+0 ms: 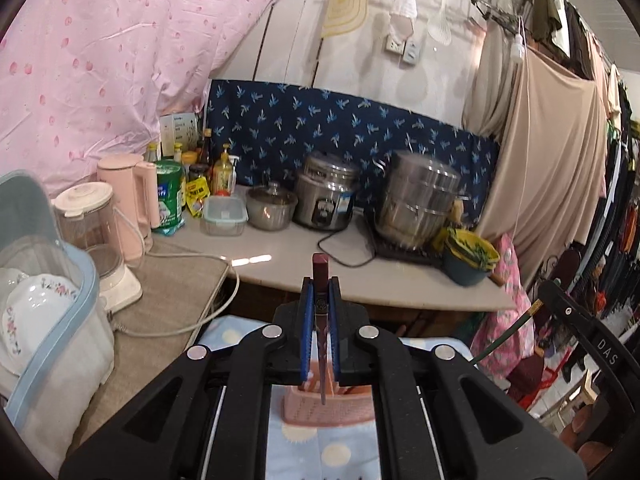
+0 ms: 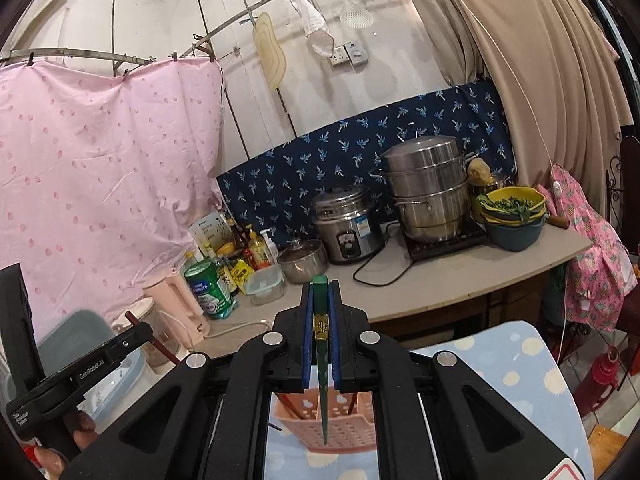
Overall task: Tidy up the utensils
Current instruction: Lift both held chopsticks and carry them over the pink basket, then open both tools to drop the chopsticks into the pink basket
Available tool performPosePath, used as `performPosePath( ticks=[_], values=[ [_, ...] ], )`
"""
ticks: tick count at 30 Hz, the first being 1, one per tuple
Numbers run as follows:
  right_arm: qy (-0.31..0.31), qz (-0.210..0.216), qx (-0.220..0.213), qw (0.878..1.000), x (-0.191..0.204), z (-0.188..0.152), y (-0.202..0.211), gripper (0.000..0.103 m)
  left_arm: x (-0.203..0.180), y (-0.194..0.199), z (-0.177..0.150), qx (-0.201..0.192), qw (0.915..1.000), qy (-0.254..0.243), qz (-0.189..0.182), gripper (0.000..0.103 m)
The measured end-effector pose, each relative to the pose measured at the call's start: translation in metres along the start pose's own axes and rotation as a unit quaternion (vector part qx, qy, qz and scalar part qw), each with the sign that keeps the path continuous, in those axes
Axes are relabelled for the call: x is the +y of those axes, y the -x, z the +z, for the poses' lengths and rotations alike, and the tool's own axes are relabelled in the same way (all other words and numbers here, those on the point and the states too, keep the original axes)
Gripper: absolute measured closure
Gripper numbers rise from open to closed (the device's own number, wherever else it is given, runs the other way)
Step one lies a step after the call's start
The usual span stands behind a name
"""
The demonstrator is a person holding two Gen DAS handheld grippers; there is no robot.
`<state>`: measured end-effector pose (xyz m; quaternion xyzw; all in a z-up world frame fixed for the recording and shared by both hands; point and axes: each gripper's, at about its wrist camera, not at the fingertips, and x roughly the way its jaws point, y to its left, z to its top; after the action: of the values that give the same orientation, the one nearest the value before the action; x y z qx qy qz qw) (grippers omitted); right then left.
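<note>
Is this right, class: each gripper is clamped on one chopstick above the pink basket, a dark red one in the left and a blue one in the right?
One detail is wrong. The right gripper holds a green chopstick, not a blue one, as the right wrist view shows. The rest stands: the left gripper clamps a dark red chopstick, both above the pink basket.

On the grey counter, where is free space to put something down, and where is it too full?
Free: the counter's front strip, between the clear lidded box and the black cord. Crowded: the bottles at the left, and the back row with rice cooker and steamer pot.
</note>
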<state>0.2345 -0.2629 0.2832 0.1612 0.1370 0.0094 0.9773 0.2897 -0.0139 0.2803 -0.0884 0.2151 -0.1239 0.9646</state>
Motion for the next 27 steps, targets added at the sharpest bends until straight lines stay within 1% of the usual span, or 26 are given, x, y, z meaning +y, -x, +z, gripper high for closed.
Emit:
performPosePath(
  ticks=[3, 7, 11, 18, 22, 27],
  values=[
    [0.000, 0.001, -0.001, 1.000, 0.004, 0.009, -0.024, 0.096, -0.001, -0.018, 0.009, -0.007, 1.0000, 0.004, 0.001, 0.096],
    [0.005, -0.004, 0.010, 1.000, 0.002, 0.005, -0.055, 0.096, -0.002, -0.043, 0.007, 0.000, 1.0000, 0.000, 0.008, 0.096],
    [0.005, -0.010, 0.029, 1.000, -0.006, -0.010, -0.081, 0.096, -0.001, -0.064, -0.004, 0.018, 0.9998, 0.000, 0.008, 0.096],
    [0.001, -0.019, 0.076, 0.997, -0.021, -0.050, -0.115, 0.096, 0.009, -0.095, -0.026, 0.052, 0.9986, 0.005, 0.007, 0.096],
    [0.001, -0.024, 0.095, 0.995, -0.025, -0.064, -0.127, 0.096, 0.012, -0.106, -0.036, 0.066, 0.9978, 0.005, 0.013, 0.096],
    [0.000, -0.025, 0.113, 0.993, -0.028, -0.072, -0.135, 0.096, 0.014, -0.114, -0.045, 0.077, 0.9969, 0.002, 0.019, 0.096]
  ],
)
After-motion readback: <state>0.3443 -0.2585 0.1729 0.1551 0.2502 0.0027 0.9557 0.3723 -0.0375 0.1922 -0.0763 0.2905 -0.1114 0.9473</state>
